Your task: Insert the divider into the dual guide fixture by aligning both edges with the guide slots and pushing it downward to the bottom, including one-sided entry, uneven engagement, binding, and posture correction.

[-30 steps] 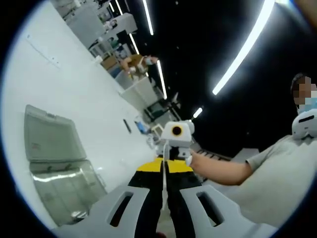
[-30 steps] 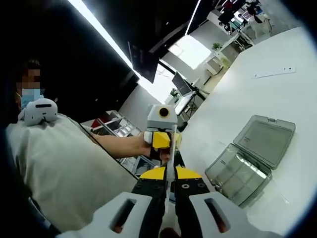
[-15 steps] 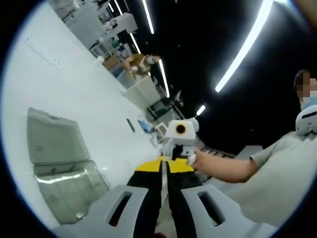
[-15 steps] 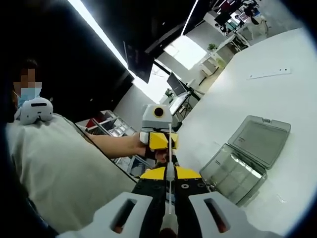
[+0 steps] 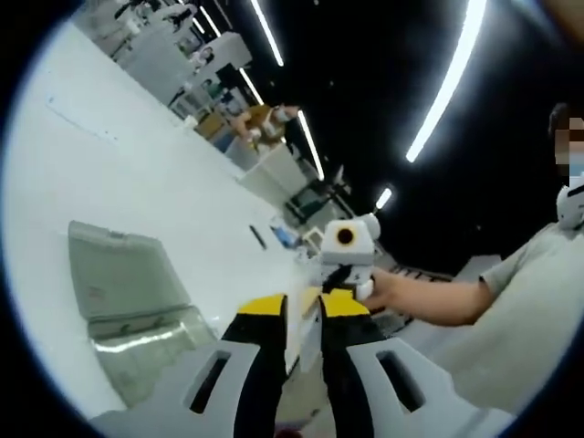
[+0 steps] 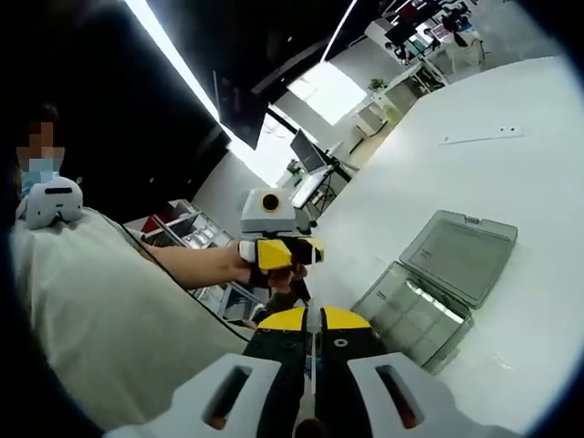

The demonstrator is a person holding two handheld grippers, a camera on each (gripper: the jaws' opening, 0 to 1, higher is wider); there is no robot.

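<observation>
the right hand-held gripper (image 6: 313, 330) pinches the thin divider (image 6: 312, 342), its long axis running along the jaws. the left hand-held gripper (image 5: 302, 315) stands spread, empty. the open clear case (image 6: 438, 285) lies on the white counter (image 6: 511, 182), to the right and farther, nearer the right hand.

Grey-white gripper (image 5: 301, 315) jaws with slotted bases, black arms, yellow tips; person (image 6: 100, 319) wears grey tee.
</observation>
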